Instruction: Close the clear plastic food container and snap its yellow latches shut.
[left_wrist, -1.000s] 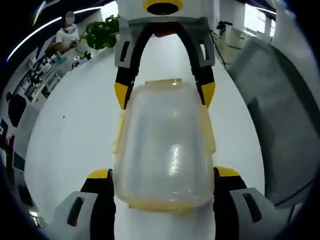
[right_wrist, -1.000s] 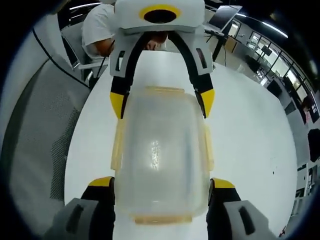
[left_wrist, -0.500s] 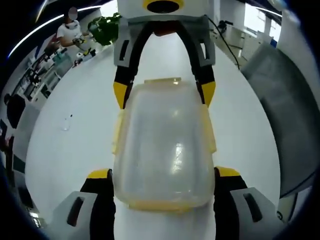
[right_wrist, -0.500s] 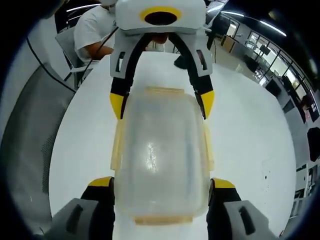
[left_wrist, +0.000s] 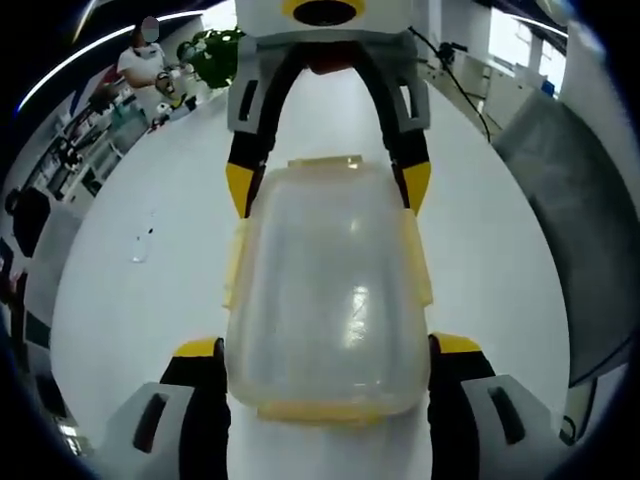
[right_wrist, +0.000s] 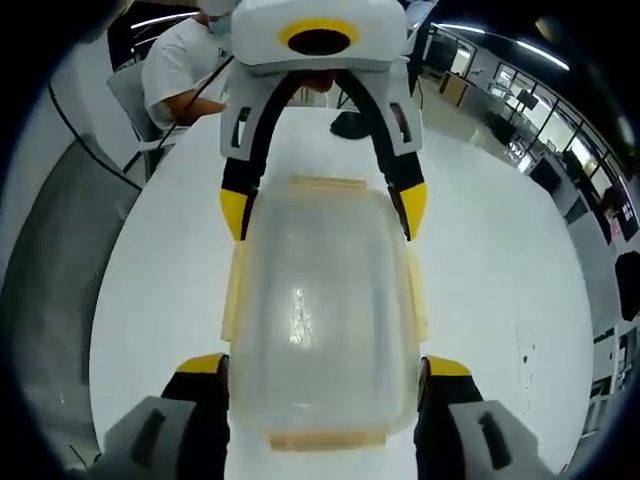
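A clear plastic food container (left_wrist: 330, 290) with its lid on is held over a white table (left_wrist: 150, 300), one gripper at each end. My left gripper (left_wrist: 327, 348) has its yellow-tipped jaws pressed against the container's two sides at the near end. My right gripper (left_wrist: 328, 188) clamps the far end in the same way. In the right gripper view the container (right_wrist: 320, 300) sits between the right gripper (right_wrist: 320, 365) below and the left gripper (right_wrist: 323, 205) above. Yellow latches (left_wrist: 418, 262) (right_wrist: 233, 285) run along the sides and ends. I cannot tell whether they are snapped down.
A grey mesh chair (left_wrist: 580, 230) stands beside the table. A person (left_wrist: 140, 65) and a green plant (left_wrist: 215, 55) are far off. In the right gripper view a person in a white shirt (right_wrist: 190, 65) sits past the table (right_wrist: 500, 270), and a dark object (right_wrist: 350, 123) lies on it.
The background has slid in both views, so both hands have moved together with the container. The container stays in the same place between the jaws and both grips are unchanged.
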